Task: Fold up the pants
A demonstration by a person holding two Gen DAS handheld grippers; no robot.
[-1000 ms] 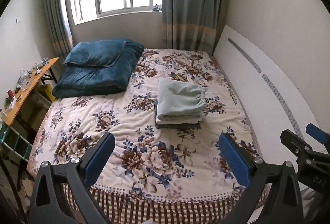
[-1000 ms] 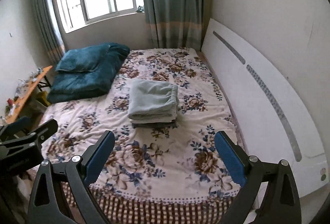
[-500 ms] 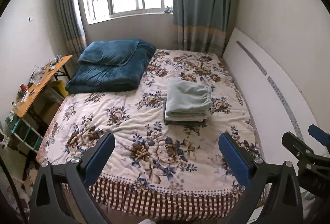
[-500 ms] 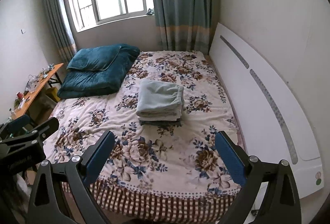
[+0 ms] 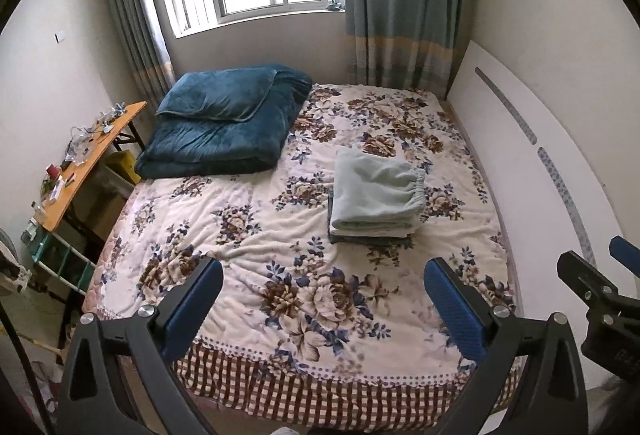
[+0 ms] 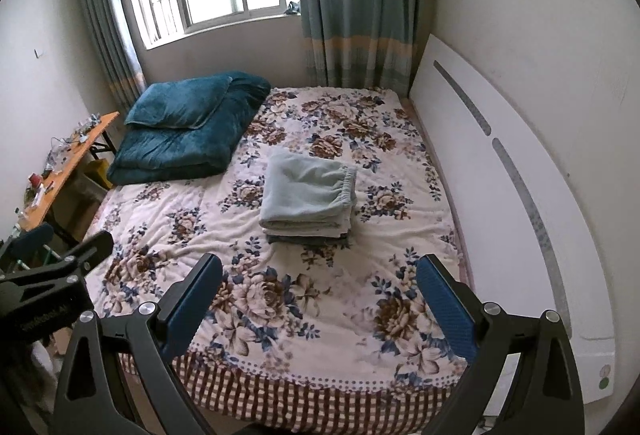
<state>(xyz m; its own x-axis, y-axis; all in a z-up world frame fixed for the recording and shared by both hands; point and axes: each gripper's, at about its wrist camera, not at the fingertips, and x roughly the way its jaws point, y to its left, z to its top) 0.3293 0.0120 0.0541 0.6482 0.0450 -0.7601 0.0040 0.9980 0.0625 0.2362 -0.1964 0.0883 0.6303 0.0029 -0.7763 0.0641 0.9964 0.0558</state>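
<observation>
Pale green pants [image 5: 374, 191] lie folded on top of a small stack of folded clothes in the middle of the floral bed [image 5: 280, 235]; they also show in the right wrist view [image 6: 308, 195]. My left gripper [image 5: 322, 305] is open and empty, held back over the foot of the bed, well short of the stack. My right gripper [image 6: 318, 301] is open and empty, also at the foot of the bed. Each gripper shows at the edge of the other's view.
A folded dark teal blanket with a pillow [image 5: 224, 123] lies at the bed's far left. A white headboard panel [image 5: 532, 163] leans along the right wall. An orange side table [image 5: 80, 163] with clutter stands left. Window and curtains are behind.
Both grippers have pulled back and away from the bed; more of the room and the bed's checked front edge now shows. The folded stack has not moved.
</observation>
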